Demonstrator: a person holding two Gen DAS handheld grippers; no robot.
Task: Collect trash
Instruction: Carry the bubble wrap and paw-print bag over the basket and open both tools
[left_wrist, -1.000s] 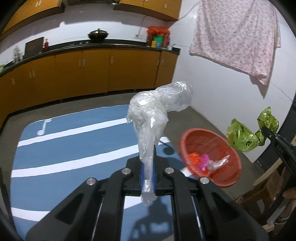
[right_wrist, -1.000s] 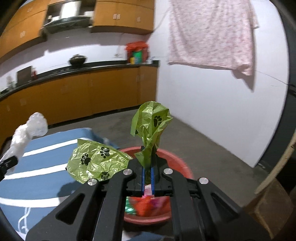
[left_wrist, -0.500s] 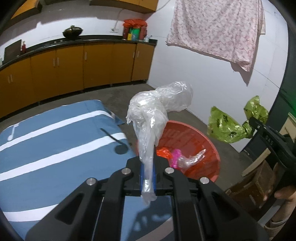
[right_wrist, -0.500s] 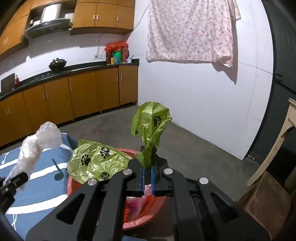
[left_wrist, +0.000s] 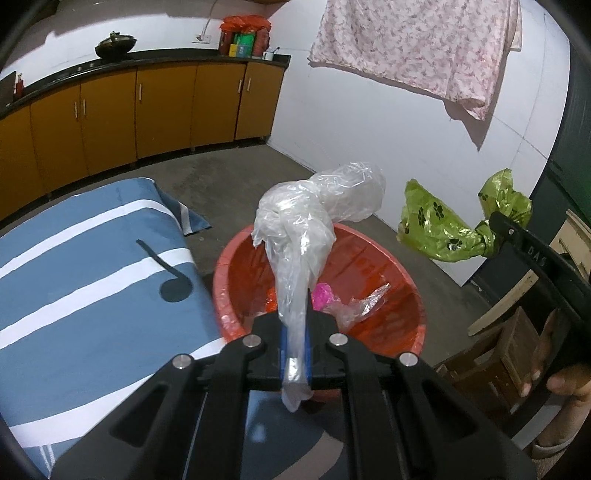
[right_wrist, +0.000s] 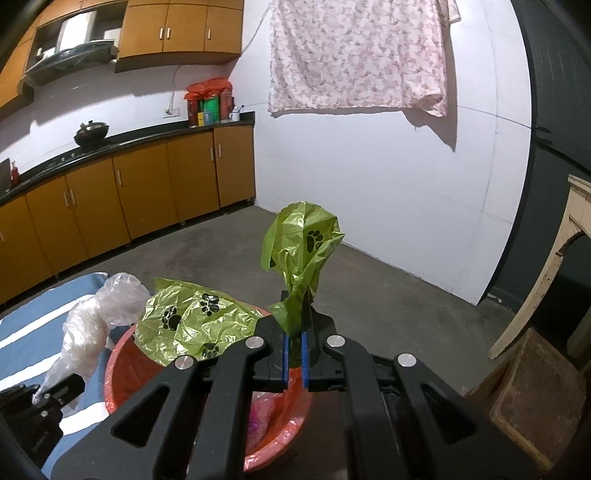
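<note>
My left gripper (left_wrist: 295, 325) is shut on a crumpled clear plastic bag (left_wrist: 306, 221), which stands up over the near rim of a red basin (left_wrist: 369, 254) on the floor. The basin holds pink, orange and clear wrappers (left_wrist: 332, 299). My right gripper (right_wrist: 294, 332) is shut on a green plastic bag with black paw prints (right_wrist: 303, 240); part of that bag drapes left over the red basin (right_wrist: 118, 369). In the left wrist view the right gripper (left_wrist: 496, 221) holds the green bag (left_wrist: 436, 225) just right of the basin. The clear bag (right_wrist: 88, 325) shows at the left of the right wrist view.
A blue mat with white stripes (left_wrist: 74, 295) lies left of the basin on the concrete floor. Orange cabinets (left_wrist: 147, 110) line the far wall. A pink floral cloth (left_wrist: 413, 51) hangs on the white wall. A worn wooden box (right_wrist: 528, 398) and pale frame stand at the right.
Both grippers have come closer to the red basin with their bags. The basin now sits directly under the clear bag, and the green bag hangs nearer its right rim.
</note>
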